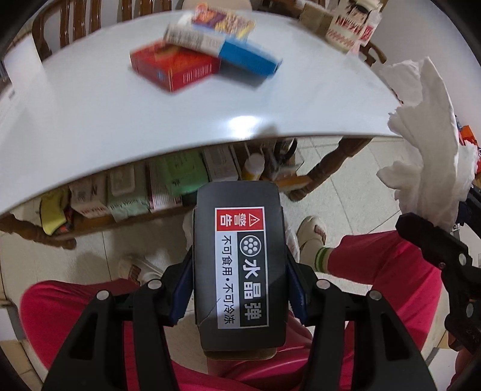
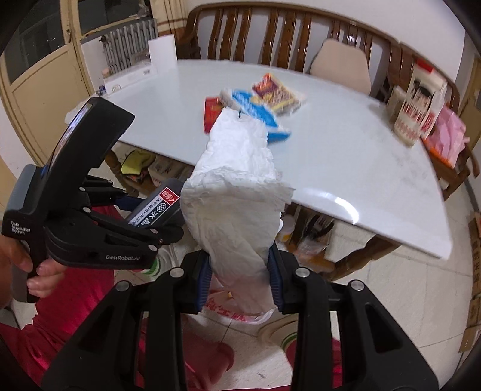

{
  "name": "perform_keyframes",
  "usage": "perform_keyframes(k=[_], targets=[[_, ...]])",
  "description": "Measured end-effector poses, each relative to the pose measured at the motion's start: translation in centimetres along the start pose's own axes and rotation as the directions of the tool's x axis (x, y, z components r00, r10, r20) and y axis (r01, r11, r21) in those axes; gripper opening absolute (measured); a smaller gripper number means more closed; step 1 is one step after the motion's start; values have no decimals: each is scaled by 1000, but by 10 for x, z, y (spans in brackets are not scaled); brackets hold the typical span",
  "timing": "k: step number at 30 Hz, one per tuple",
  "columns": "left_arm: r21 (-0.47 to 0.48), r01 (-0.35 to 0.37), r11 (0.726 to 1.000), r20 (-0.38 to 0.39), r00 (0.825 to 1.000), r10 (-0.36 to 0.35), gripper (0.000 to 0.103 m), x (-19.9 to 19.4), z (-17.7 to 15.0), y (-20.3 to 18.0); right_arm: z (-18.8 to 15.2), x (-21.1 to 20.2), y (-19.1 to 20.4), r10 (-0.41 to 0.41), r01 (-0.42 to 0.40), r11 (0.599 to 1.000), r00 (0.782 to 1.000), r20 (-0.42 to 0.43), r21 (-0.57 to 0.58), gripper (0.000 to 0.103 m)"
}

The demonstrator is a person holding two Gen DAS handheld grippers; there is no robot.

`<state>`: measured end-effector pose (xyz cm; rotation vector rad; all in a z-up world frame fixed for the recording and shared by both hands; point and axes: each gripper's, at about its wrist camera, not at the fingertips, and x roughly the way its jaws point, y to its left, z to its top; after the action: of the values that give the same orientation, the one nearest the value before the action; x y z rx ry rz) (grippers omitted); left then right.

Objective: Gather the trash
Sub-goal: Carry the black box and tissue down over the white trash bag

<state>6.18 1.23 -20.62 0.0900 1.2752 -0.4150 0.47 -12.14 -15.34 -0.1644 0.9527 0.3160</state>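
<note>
The white table [image 1: 90, 120] is taken as the reference landmark. The left gripper [image 1: 239, 264] is positioned off the near edge of the table, over a person's red trousers [image 1: 75, 306]. A black box [image 1: 239, 270] with a red-and-white warning label is clamped between the blue pads [image 1: 296, 288] of the left gripper; the pads press on both long sides of the box, and the box extends beyond the fingertips toward the table edge. The right gripper [image 2: 240, 282] is likewise located off the near edge of the table. Crumpled white tissue [image 2: 237, 204] is pinched between its blue pads [image 2: 275, 276], with the jaws drawn narrow around the lower part of the wad; the bulk of the tissue rises above the fingertips toward the table. A red box [image 1: 174, 67], a blue box [image 1: 249, 58] and a patterned packet [image 1: 222, 19] are stacked together on the table, toward its far side, well apart from both grippers. Assorted cartons [image 1: 180, 177] are stored beneath the table.
</note>
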Motion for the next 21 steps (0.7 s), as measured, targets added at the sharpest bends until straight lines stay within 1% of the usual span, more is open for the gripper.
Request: perform_keyframes(k=[3,11,16,21], targets=[[-12,5,1000,-40,999,-6,52,20,-3,3,-6,19,-2,7,-6,1000,999,-33,14,33],[-6,-5,1000,-103,995,4,52,60,-6,6,-20,61,-4,24,-19,999,994,-110,42,33],[-14,5,1000,-153,988,-7,52,86,-5,8,-28,86,-8,35,-24,997,987,-157,70,33],[-41,6,999,-204,979,-14,52,116,-3,14,-37,116,-17,28,-9,996,978,-206,94,33]])
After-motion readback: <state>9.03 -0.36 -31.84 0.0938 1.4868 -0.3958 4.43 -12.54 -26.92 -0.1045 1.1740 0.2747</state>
